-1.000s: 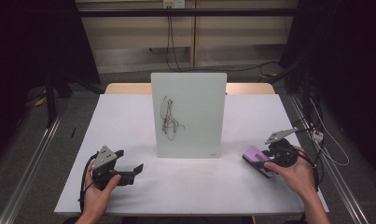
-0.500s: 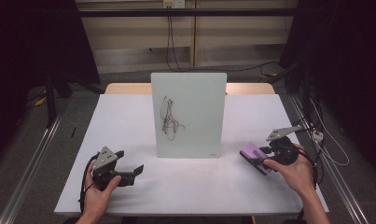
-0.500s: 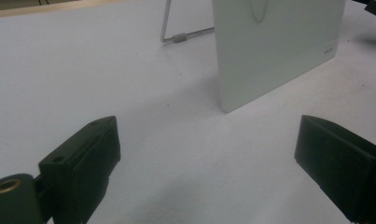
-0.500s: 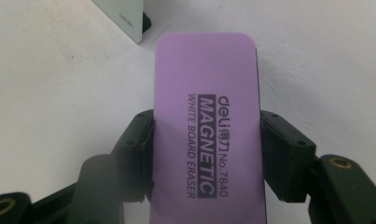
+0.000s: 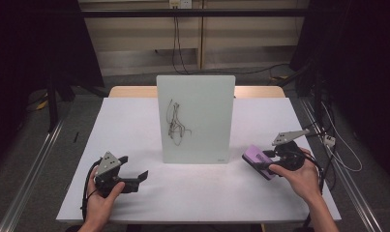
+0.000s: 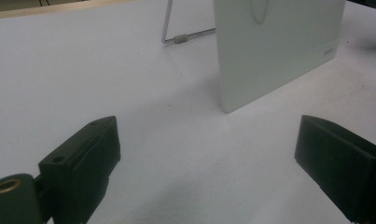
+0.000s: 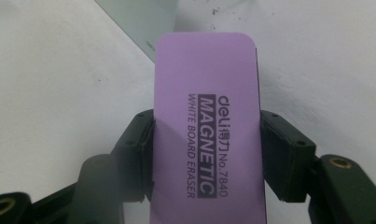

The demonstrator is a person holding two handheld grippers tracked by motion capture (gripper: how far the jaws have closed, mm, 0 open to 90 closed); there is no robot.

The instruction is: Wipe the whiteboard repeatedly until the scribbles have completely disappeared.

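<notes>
- The purple magnetic whiteboard eraser (image 7: 206, 121) is sitting clamped between the jaws of the right gripper (image 5: 271, 163), low over the bench (image 5: 134, 121), right of the small standing whiteboard (image 5: 196, 118).
- Since a second ago, it has edged slightly nearer the board; wiping the black scribble (image 5: 174, 124) is probably coming next.
- The left gripper (image 5: 134, 178) is resting with jaws spread, holding nothing.
- Dark curtains are flanking the white bench.

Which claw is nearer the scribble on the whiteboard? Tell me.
Left, narrowly. The left claw sits open on the table, below-left of the scribble. The right claw, shut on the purple eraser, lies farther off, lower right.
</notes>
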